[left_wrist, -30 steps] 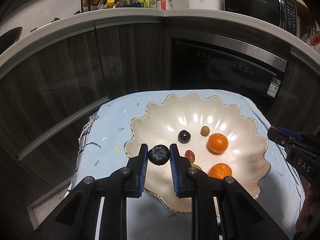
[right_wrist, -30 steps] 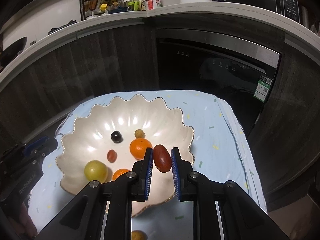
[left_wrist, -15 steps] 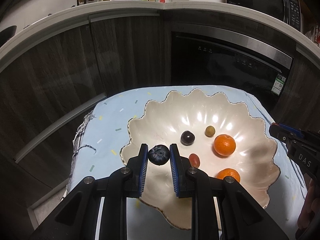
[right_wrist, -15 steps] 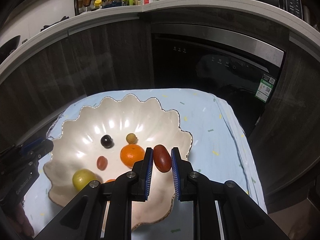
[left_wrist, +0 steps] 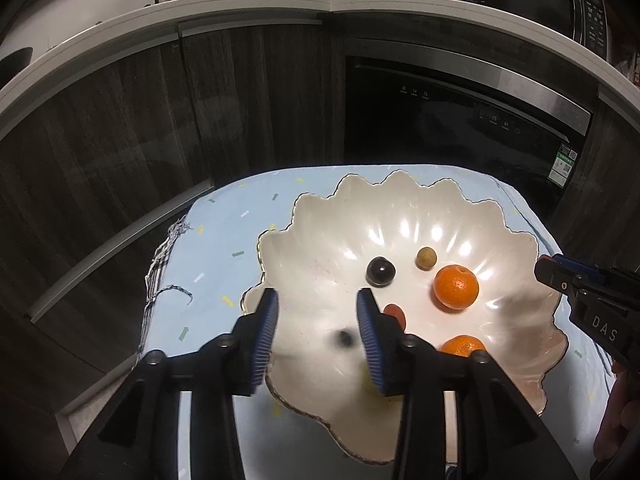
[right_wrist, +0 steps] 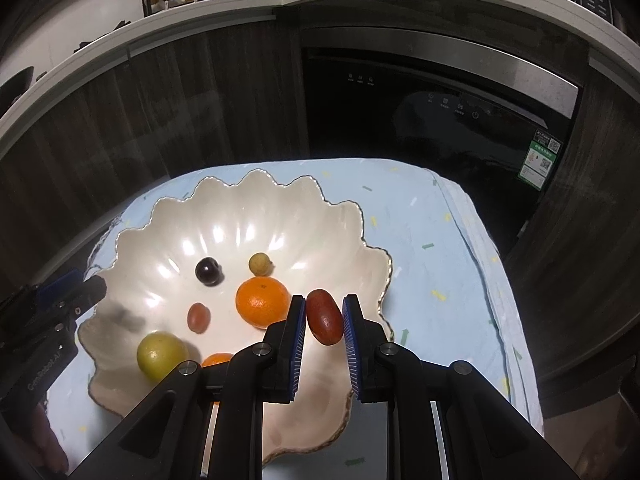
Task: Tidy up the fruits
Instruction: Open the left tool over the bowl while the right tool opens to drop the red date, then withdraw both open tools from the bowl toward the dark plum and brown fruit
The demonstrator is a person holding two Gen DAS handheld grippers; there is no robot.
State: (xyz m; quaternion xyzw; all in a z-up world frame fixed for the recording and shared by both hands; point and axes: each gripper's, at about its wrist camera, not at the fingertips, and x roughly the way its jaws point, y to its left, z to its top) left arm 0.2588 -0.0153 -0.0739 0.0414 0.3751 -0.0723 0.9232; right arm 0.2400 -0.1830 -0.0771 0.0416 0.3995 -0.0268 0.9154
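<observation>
The blueberry (left_wrist: pixel 343 338), blurred, drops free between the left gripper (left_wrist: pixel 318 334) jaws, which have just been opening, at lower centre over the bowl (left_wrist: pixel 404 200). The right gripper (right_wrist: pixel 323 322) clamps a red oval fruit (right_wrist: pixel 325 317), long axis near vertical, above the bowl's right rim.

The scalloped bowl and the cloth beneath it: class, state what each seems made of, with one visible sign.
Scalloped bowl: probably glazed ceramic, glossy cream; bright highlights streak its ribs and a thin gilt line edges the rim. Cloth: looks like woven fabric, matte pale blue with small printed flecks; it drapes in folds over the edge.
</observation>
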